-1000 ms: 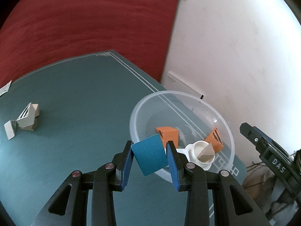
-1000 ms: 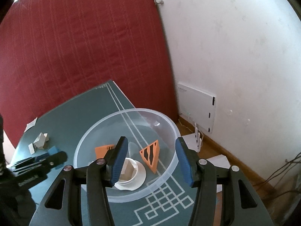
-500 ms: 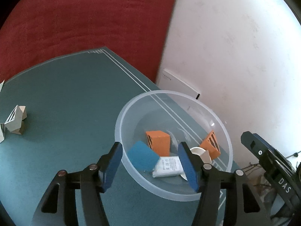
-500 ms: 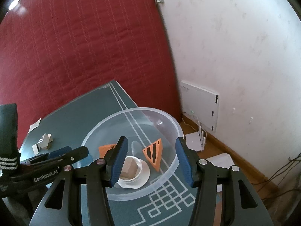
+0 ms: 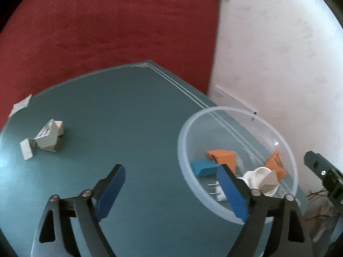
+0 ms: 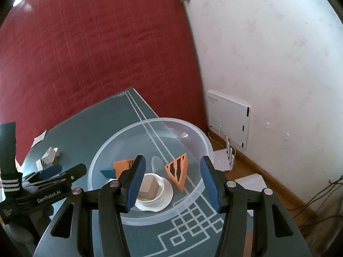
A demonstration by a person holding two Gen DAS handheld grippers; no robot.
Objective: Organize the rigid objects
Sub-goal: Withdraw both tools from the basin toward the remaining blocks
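- Released since the earlier frame, the blue block [image 5: 204, 168] is now seen lying inside the clear bowl [image 5: 182, 128], and the left hand-held gripper [image 5: 171, 192] has been swung leftward, its jaws spread wide and nothing held.
- Nothing is gripped by the right hand-held gripper [image 6: 171, 182] either; it is held over the bowl's near rim with jaws parted.
- Beside the blue block, an orange block [image 5: 223, 157], a white cup [image 5: 260, 180] and an orange striped wedge [image 6: 178, 171] are contained in the bowl.
- Further left on the green worktop [image 5: 120, 117], a cluster of beige blocks [image 5: 48, 138] is seen, well apart from the bowl.
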